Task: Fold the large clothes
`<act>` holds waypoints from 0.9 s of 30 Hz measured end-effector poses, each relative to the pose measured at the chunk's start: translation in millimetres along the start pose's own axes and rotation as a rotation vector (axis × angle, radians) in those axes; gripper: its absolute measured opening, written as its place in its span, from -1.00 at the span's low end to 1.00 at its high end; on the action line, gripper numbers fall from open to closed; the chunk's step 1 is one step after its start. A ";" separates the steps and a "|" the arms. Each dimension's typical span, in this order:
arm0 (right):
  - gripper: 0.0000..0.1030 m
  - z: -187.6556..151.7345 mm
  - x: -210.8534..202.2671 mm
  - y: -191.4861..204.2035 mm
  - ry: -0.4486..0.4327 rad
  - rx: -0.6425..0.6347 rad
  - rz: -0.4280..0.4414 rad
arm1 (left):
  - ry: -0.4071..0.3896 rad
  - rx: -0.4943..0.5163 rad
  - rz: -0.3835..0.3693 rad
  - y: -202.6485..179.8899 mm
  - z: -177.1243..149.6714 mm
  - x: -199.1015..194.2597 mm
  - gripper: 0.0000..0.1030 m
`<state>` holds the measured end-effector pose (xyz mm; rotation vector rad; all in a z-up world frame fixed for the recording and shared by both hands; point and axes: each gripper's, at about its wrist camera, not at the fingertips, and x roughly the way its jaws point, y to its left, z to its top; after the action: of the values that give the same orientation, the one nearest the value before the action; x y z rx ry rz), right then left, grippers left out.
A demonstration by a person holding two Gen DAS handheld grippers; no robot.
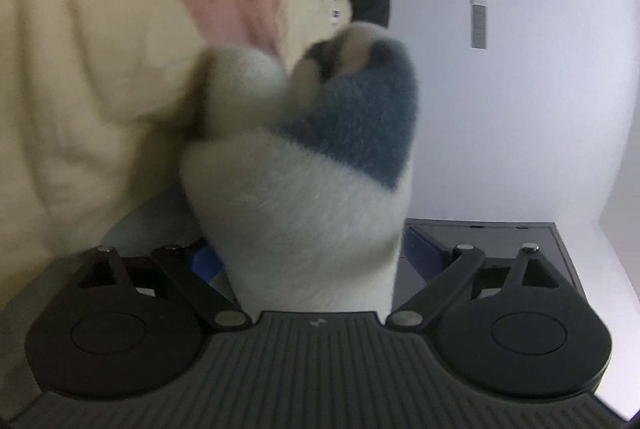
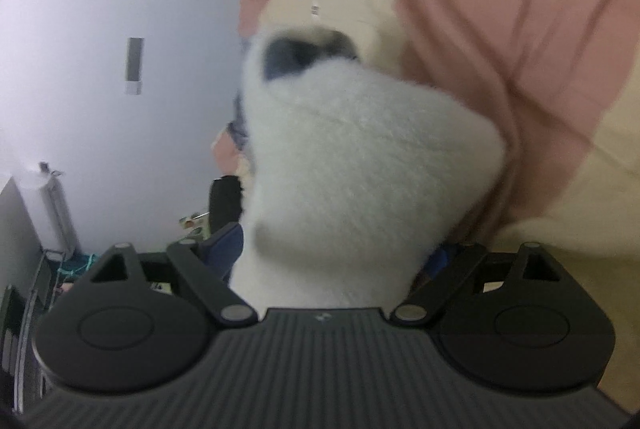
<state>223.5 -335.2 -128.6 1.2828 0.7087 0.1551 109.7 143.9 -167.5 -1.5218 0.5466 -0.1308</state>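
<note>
Both hand-held grippers, left [image 1: 316, 229] and right [image 2: 332, 229], spread wide, fleece [image 1: 304, 197] bunched between jaws, unpinched; next I regrip an edge.

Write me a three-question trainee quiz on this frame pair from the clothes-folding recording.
1. Which colour is the patch on the fluffy white garment in the left wrist view? A red, B blue, C green.
2. True or false: the cloth behind it in the right wrist view is plain black.
3. Fill in: the wall is ____.
Key: 1 B; 2 false, it is cream and pink; 3 white.
</note>
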 end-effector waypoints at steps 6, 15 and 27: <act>0.80 -2.1 10.0 5.6 0.000 -0.039 -0.030 | -0.013 0.044 0.058 -7.1 -3.6 14.9 0.87; 0.80 0.4 36.9 0.1 0.017 -0.017 -0.046 | -0.035 0.058 0.088 1.2 -9.6 16.4 0.93; 0.11 -16.9 25.3 8.4 -0.033 -0.177 -0.049 | -0.069 0.223 0.135 -17.0 -8.4 19.5 0.34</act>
<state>236.1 -306.6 -132.8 1.0965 0.6822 0.1533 127.5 127.1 -155.7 -1.2642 0.5584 -0.0336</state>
